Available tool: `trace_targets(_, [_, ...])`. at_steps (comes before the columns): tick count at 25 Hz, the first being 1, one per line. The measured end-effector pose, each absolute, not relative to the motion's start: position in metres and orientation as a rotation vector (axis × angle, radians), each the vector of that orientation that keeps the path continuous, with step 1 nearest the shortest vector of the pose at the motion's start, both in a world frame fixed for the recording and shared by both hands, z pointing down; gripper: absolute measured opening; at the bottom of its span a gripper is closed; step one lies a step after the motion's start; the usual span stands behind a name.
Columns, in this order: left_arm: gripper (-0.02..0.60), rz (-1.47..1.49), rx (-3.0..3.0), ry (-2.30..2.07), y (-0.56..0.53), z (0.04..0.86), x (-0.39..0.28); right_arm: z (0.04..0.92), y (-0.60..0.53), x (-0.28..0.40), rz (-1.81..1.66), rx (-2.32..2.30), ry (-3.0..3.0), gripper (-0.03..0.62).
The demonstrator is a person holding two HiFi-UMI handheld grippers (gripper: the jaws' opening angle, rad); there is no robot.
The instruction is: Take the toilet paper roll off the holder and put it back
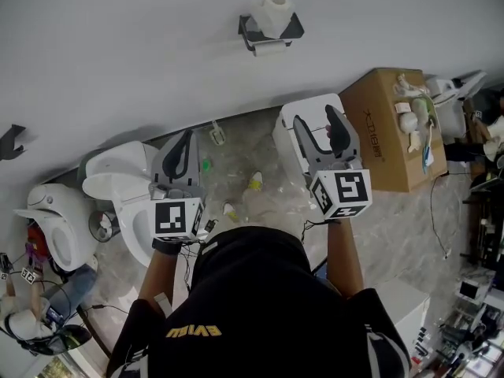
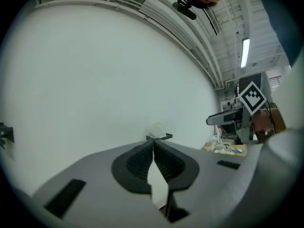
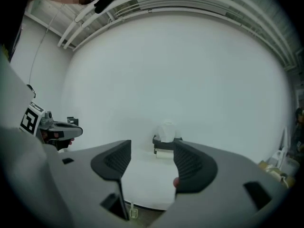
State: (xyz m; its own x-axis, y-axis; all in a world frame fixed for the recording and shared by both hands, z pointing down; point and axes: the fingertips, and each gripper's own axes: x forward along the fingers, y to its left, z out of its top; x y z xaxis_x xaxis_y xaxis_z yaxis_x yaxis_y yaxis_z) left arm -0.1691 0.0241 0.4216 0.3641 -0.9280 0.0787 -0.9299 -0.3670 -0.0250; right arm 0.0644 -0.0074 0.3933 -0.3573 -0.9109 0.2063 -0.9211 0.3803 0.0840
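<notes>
Left gripper [image 1: 186,142], jaws closed tip to tip on nothing, hangs well short of the wall [image 1: 118,46]. Roll [image 1: 276,11] sits upright on top of the black holder [image 1: 256,31], untouched. Right gripper [image 1: 316,116] has jaws half apart, empty, aimed at it. Likely light, soft, crushable: pinch gently across its sides.

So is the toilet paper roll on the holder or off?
On: the toilet paper roll sits on top of the black wall holder.
</notes>
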Motion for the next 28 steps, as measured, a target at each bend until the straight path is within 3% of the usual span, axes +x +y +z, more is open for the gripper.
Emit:
trace_targets(18, [0.017, 0.111, 2.672, -1.76, 0.034, 0.39, -0.082, 0.363, 0.018, 0.152, 0.043, 1.704, -2.459, 0.262])
trace_targets(28, [0.015, 0.124, 2.648, -1.808, 0.024, 0.384, -0.073, 0.364, 0.002, 0.159, 0.045, 1.662, -2.499, 0.238])
